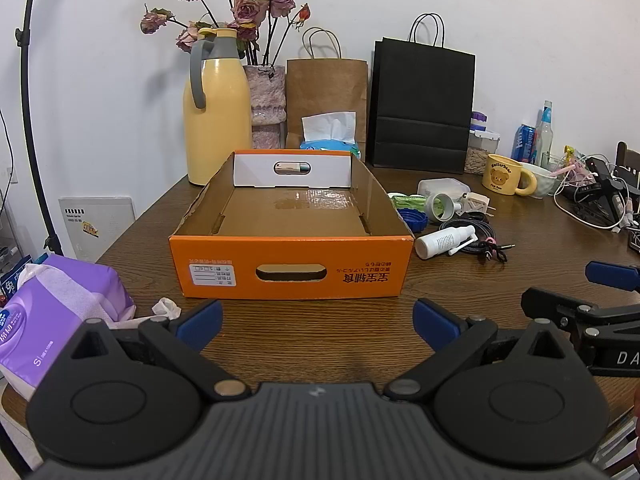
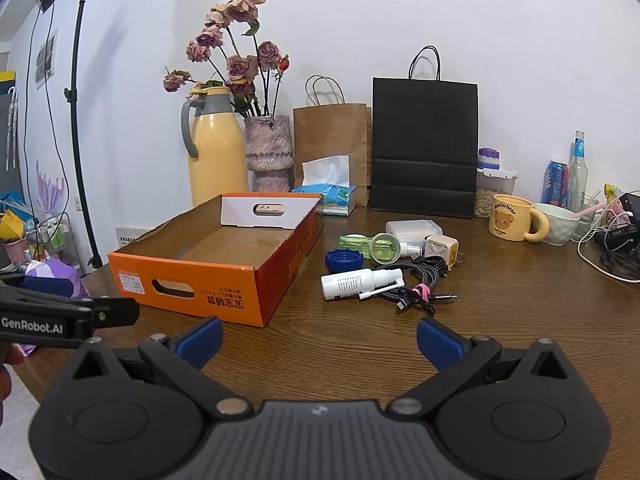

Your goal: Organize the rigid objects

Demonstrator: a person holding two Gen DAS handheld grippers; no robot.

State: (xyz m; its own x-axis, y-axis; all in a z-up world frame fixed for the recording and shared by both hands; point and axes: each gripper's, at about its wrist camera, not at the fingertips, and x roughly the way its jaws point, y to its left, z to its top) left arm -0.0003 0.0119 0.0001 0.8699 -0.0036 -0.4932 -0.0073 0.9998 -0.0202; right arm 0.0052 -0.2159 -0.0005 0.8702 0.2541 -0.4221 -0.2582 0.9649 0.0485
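Both claws wide open, empty: left claw (image 1: 318,320), right claw (image 2: 320,338). Box (image 1: 291,236) empty on counter (image 2: 520,300). Spray bottle (image 2: 356,283), blue cap (image 2: 343,261), cables (image 2: 420,280) just right of box.

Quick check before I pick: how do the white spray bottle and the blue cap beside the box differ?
The white spray bottle is long and lies on its side, nozzle toward the cables; the blue cap is short, round and ridged, sitting farther back. The bottle is white with print; the cap is plain blue. Both rest on the table, outside the orange box.
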